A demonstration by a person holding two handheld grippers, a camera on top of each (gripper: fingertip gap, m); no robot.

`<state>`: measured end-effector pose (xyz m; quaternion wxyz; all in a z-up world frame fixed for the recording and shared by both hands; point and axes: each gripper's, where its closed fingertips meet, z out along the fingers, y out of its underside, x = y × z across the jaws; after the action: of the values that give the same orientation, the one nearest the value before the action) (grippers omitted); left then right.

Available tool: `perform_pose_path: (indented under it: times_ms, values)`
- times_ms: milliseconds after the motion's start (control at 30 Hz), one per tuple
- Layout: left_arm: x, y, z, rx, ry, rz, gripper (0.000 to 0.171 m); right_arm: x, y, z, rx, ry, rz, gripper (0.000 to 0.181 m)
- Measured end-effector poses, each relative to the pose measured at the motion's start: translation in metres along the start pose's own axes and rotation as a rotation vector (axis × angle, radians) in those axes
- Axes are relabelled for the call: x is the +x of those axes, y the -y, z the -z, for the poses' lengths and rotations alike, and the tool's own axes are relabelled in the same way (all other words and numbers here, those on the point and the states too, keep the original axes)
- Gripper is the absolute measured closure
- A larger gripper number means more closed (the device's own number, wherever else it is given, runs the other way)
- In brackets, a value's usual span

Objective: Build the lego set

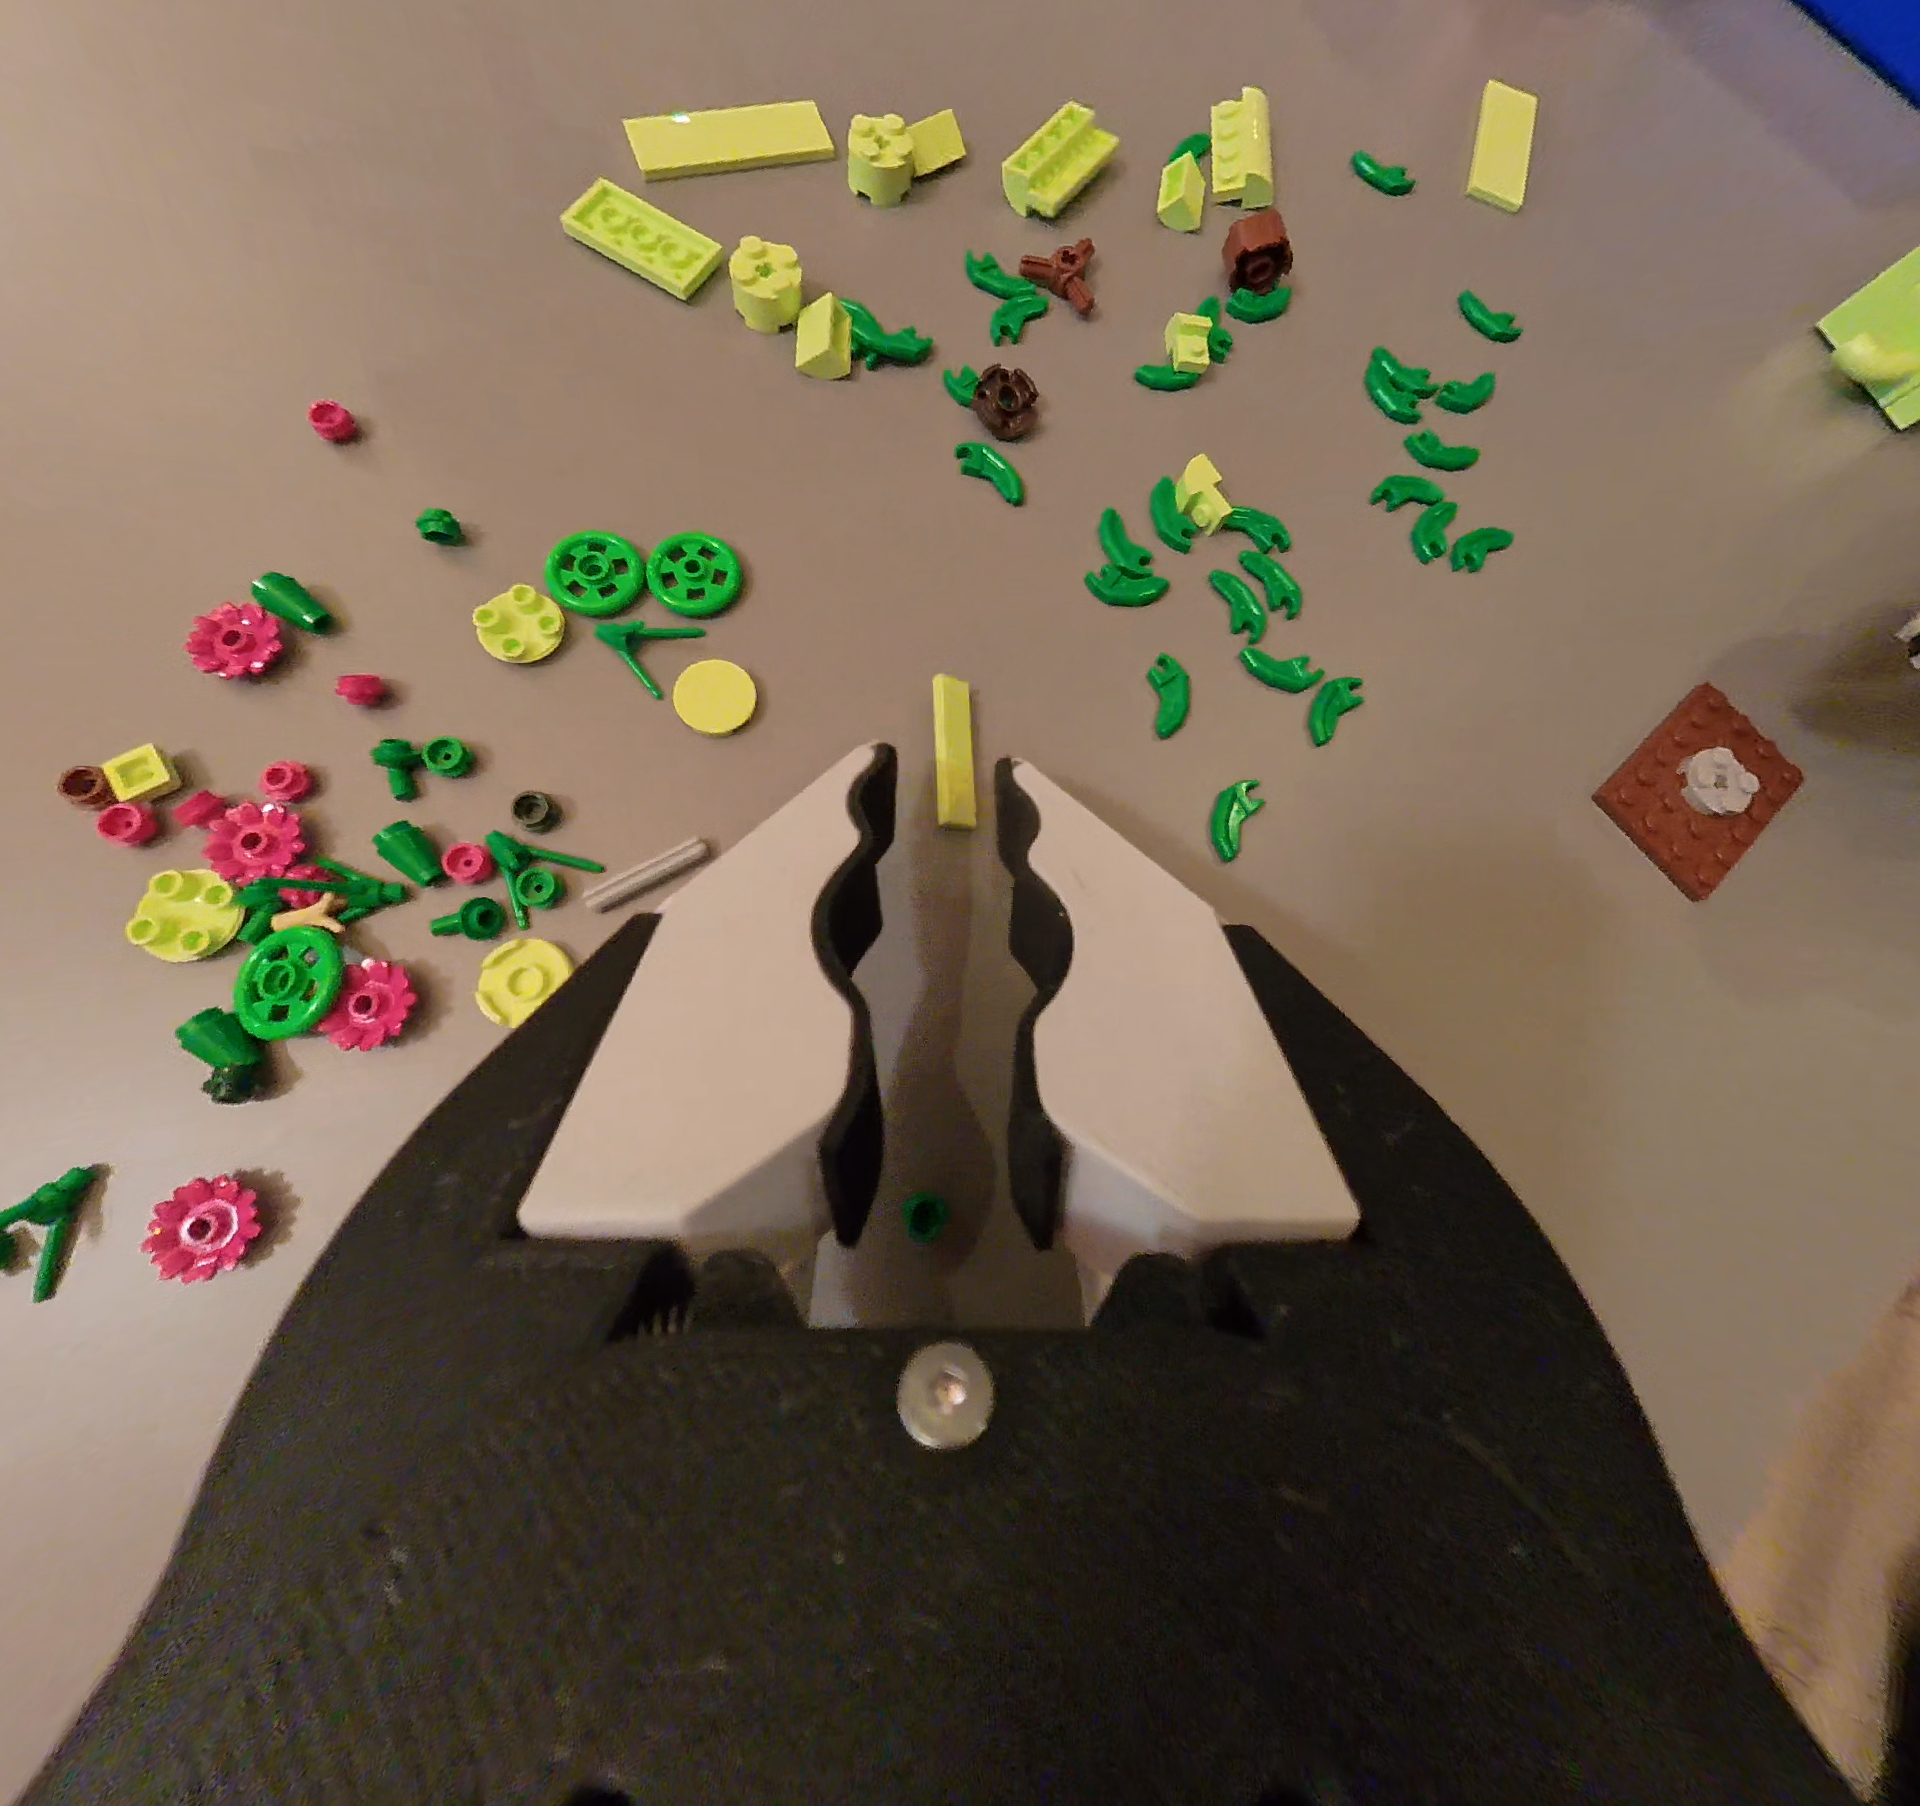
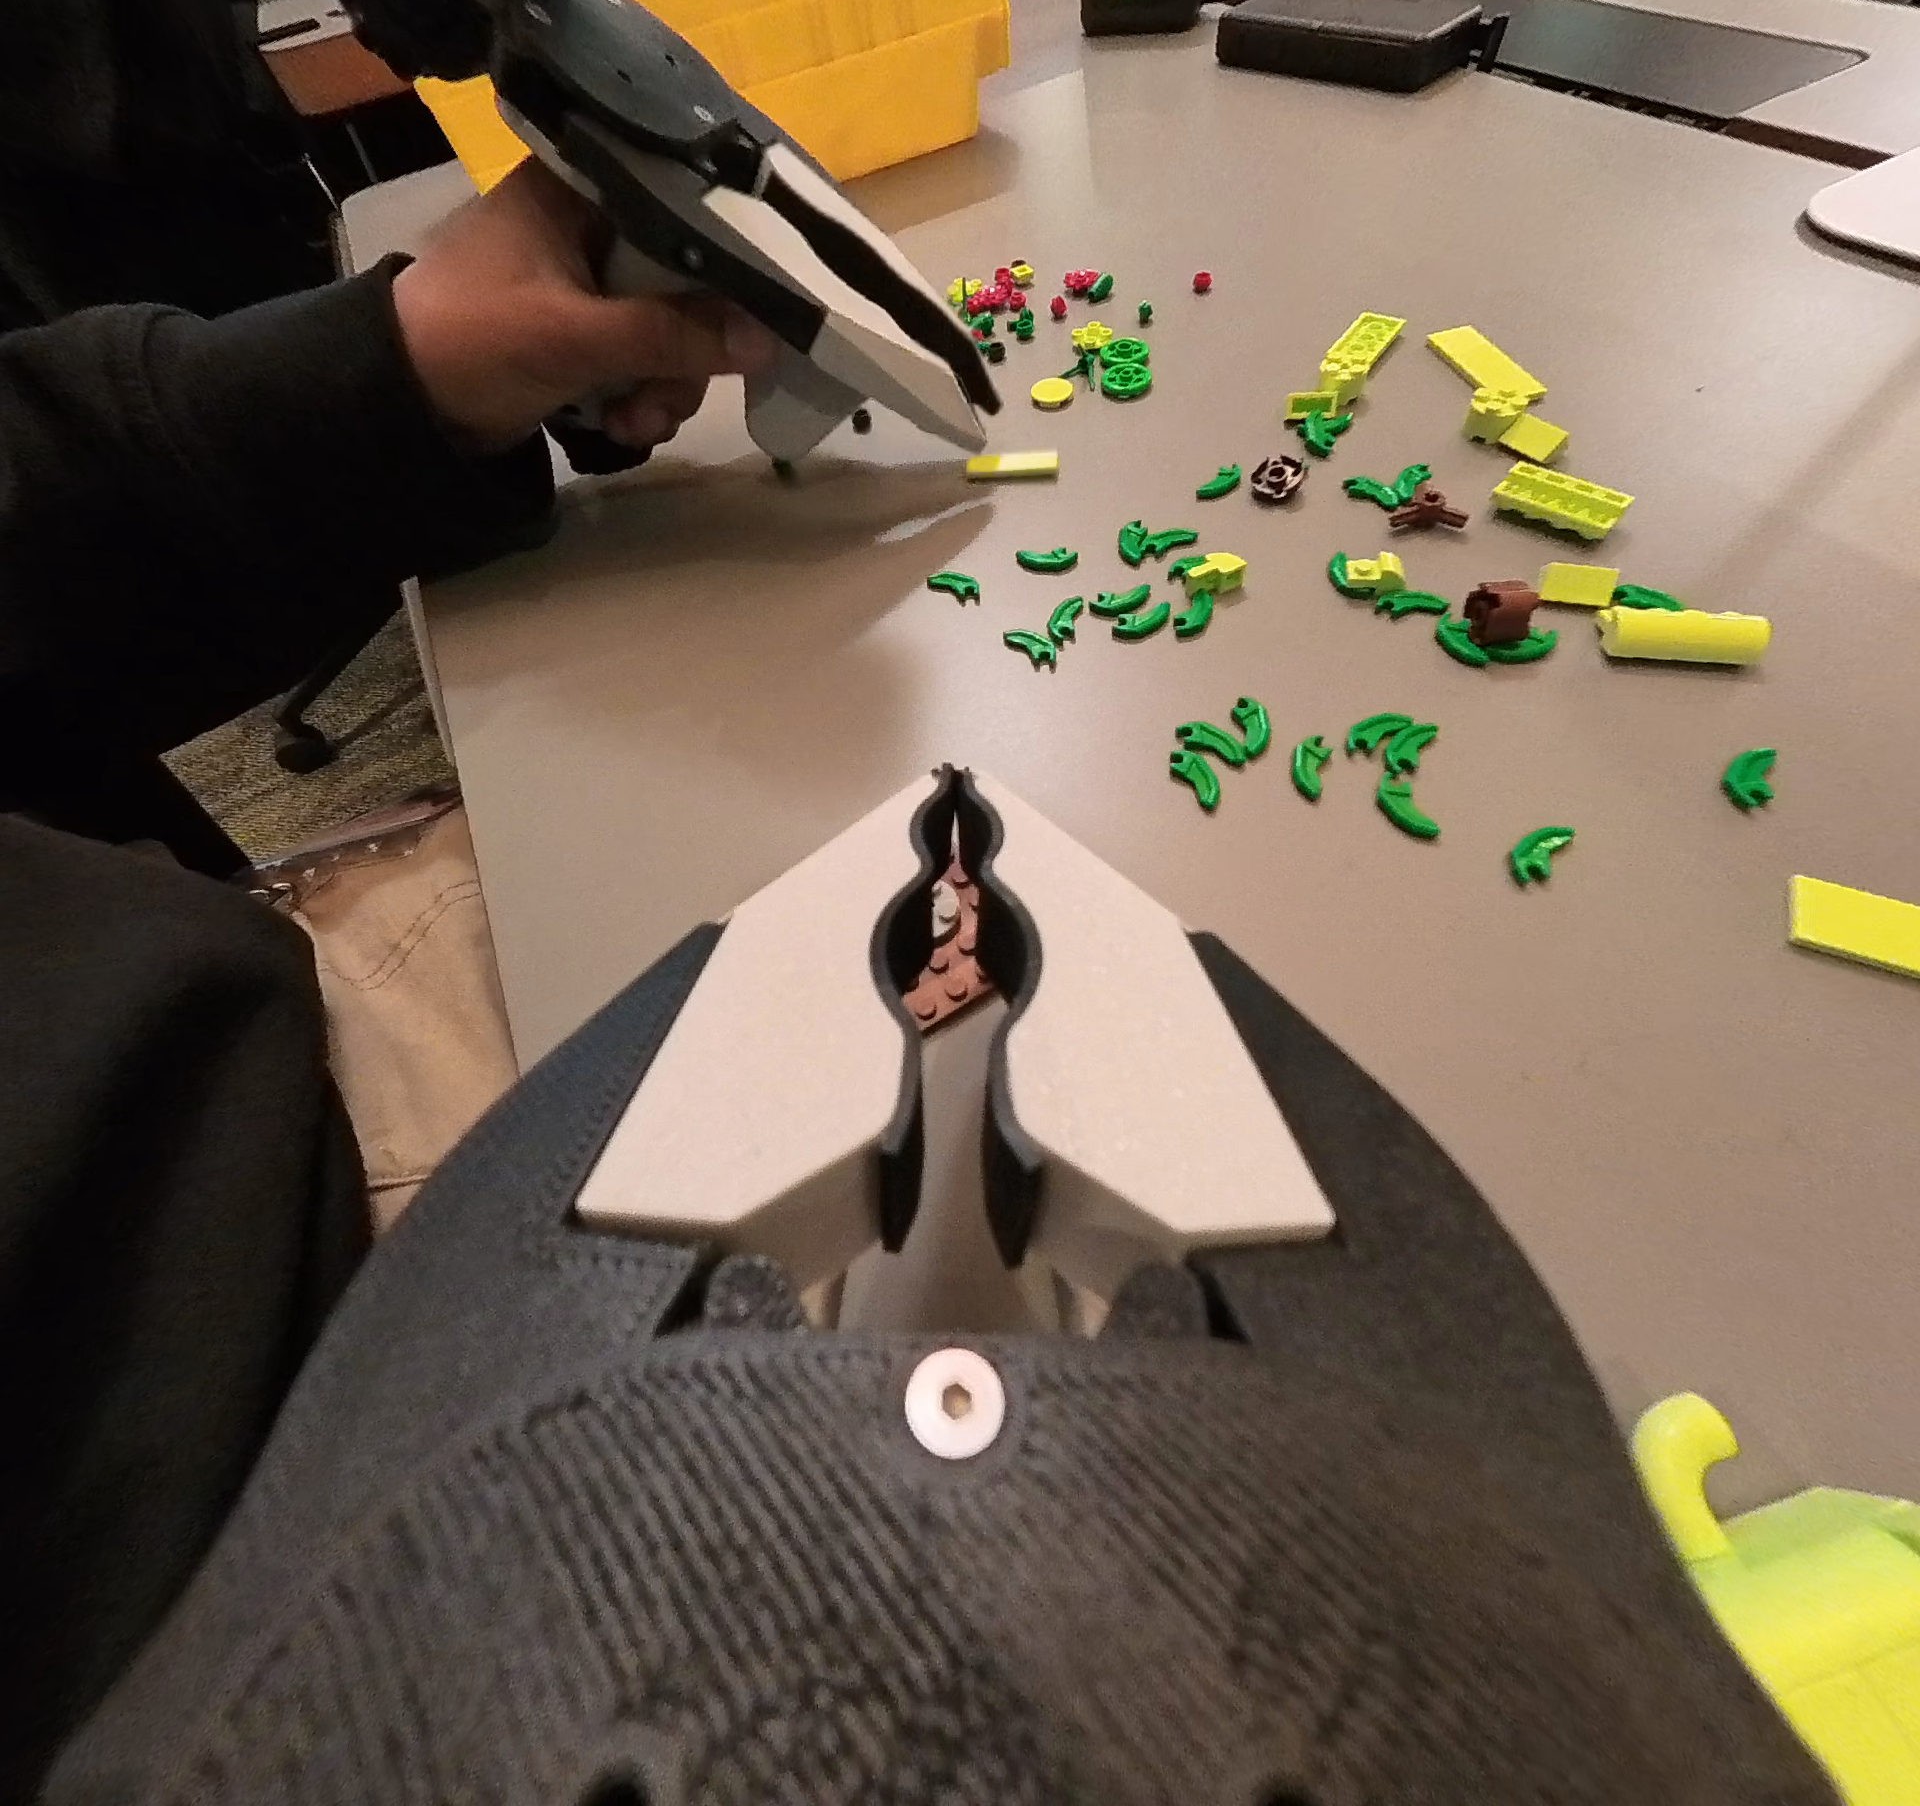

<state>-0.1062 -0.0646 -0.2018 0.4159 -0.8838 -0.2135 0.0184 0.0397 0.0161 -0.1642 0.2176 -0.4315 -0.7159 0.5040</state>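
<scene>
My left gripper [image 1: 945, 769] is open, low over the grey table, with a narrow lime tile [image 1: 954, 754] lying between its fingertips, untouched. The right wrist view shows that gripper [image 2: 982, 416] in a person's hand, tips just over the tile [image 2: 1010, 465]. My right gripper [image 2: 951, 774] is shut and empty. A brown plate [image 2: 940, 987] with a grey round piece on it shows through the gap in its fingers, lying on the table below. The plate also shows in the left wrist view [image 1: 1673, 821]. Loose green leaves [image 1: 1247, 593], lime bricks [image 1: 727, 141] and pink flowers [image 1: 234, 639] are scattered around.
A yellow bin [image 2: 831, 42] and black devices [image 2: 1351, 37] stand at the far side of the table. A lime green object [image 2: 1818, 1600] sits at the near right. The person's sleeve [image 2: 156, 468] and the table's left edge [image 2: 447, 717] are at the left. My right fingertips sit around 20 cm from my left ones. My right gripper is the nearer one to the brown plate [image 2: 940, 987]: about 5 cm, against 20 cm. My left wrist view [image 1: 1780, 757] looks at it from another angle.
</scene>
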Motion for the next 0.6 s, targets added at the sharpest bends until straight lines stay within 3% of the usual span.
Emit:
perform_pose_path:
  times_ms: [600]
  values:
    - [-0.061, 0.011, 0.047, 0.211, 0.163, 0.088, 0.155, 0.000, 0.000, 0.000, 0.001, 0.005, -0.003, 0.181]
